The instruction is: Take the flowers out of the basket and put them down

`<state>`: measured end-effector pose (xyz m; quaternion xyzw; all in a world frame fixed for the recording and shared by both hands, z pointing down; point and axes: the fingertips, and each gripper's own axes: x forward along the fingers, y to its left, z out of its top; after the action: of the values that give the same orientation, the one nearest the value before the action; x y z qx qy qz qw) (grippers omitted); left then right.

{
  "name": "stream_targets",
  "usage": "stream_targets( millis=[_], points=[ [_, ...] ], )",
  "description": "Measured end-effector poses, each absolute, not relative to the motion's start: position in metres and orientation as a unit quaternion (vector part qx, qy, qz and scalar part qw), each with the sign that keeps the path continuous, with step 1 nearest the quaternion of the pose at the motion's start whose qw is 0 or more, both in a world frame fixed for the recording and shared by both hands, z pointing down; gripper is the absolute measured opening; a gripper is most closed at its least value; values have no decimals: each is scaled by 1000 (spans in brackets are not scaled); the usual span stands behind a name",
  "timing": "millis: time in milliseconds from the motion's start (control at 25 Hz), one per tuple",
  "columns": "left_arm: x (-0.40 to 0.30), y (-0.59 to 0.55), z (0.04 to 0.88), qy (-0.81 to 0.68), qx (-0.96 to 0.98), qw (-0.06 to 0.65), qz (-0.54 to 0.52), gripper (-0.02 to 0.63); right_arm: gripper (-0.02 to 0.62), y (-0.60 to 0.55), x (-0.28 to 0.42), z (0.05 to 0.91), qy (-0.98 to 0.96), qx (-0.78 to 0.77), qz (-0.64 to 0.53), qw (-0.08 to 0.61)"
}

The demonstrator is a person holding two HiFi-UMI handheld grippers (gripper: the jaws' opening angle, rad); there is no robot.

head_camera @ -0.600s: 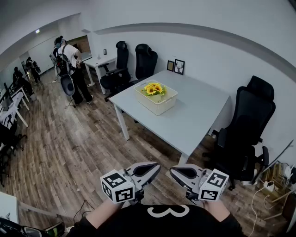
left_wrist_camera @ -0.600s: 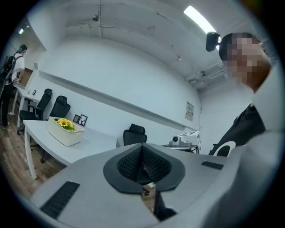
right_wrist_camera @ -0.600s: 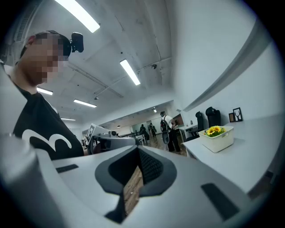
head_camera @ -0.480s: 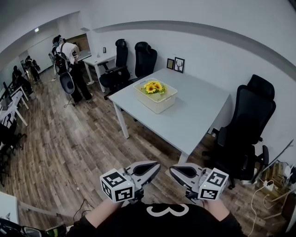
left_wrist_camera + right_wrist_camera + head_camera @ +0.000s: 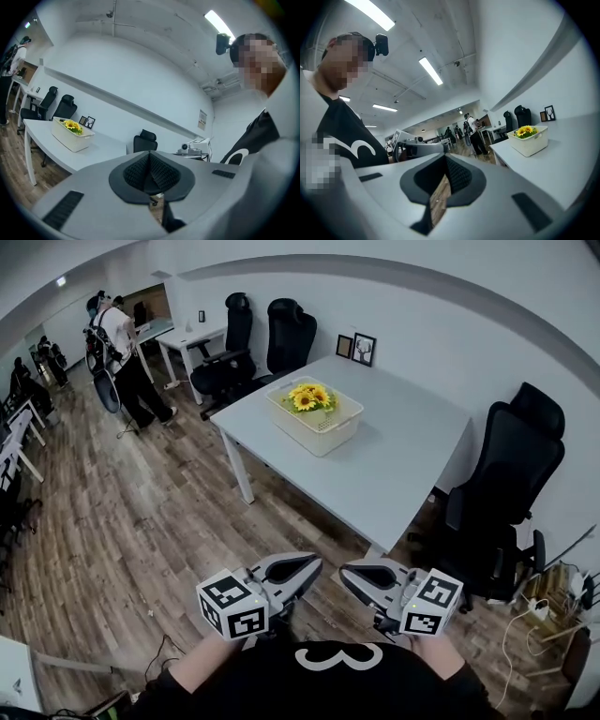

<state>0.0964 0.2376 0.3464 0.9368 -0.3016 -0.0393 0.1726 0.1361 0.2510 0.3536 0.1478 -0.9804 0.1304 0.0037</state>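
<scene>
**Flowers** [image 5: 312, 397]: a small bunch of yellow, sunflower-like heads with green leaves. They sit upright in the basket [image 5: 321, 432], well ahead of both tools and out of reach.
- Handling, as judged: light and soft. Whether they are real or artificial cannot be told.
- Petals and leaves would likely crush under the pads. The hold is best taken low on the gathered stems, beneath the heads.
- The basket wall hides those stems.
- A gentle close and a straight upward lift seem advisable, since leaves may catch on the rim.

**Basket:** cream-white, rectangular and open-topped, with a slotted wall.
- It is probably light plastic. It may rise with the bunch unless the other tool steadies it.
- It stands on the grey table [image 5: 403, 474], toward the side far from the tools. There is bare surface around it for setting the flowers down.

**Left tool** [image 5: 305, 570]: jaws together, nothing between the pads.

**Right tool** [image 5: 356, 577]: jaws likewise together and empty.

Both tools are held level, side by side, close to the person's body. Wooden floor [image 5: 141, 521] lies between them and the table's near edge.

**Writing:**
- None is readable on the basket or the table.
- Two small picture frames [image 5: 356, 348] stand beyond the basket; their content is too small to read.
- Each tool's cube [image 5: 232, 607] carries black-and-white square markers.
- A white figure resembling a 3 shows on the person's black shirt [image 5: 328, 685].
- A wall notice in the left gripper view is illegible.
</scene>
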Motion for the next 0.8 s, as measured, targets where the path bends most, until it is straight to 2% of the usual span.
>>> stream_targets(
  millis=[200, 400, 800],
  points=[
    [67, 194, 353, -295, 937, 184, -38, 14, 8, 209, 109, 358, -977, 157, 145, 10],
    [32, 123, 347, -280, 938, 197, -47, 14, 8, 146, 77, 361, -972, 177, 148, 45],
    [-69, -1, 350, -260, 939, 219, -48, 14, 8, 22, -10, 354, -966, 211, 142, 47]
  ],
)
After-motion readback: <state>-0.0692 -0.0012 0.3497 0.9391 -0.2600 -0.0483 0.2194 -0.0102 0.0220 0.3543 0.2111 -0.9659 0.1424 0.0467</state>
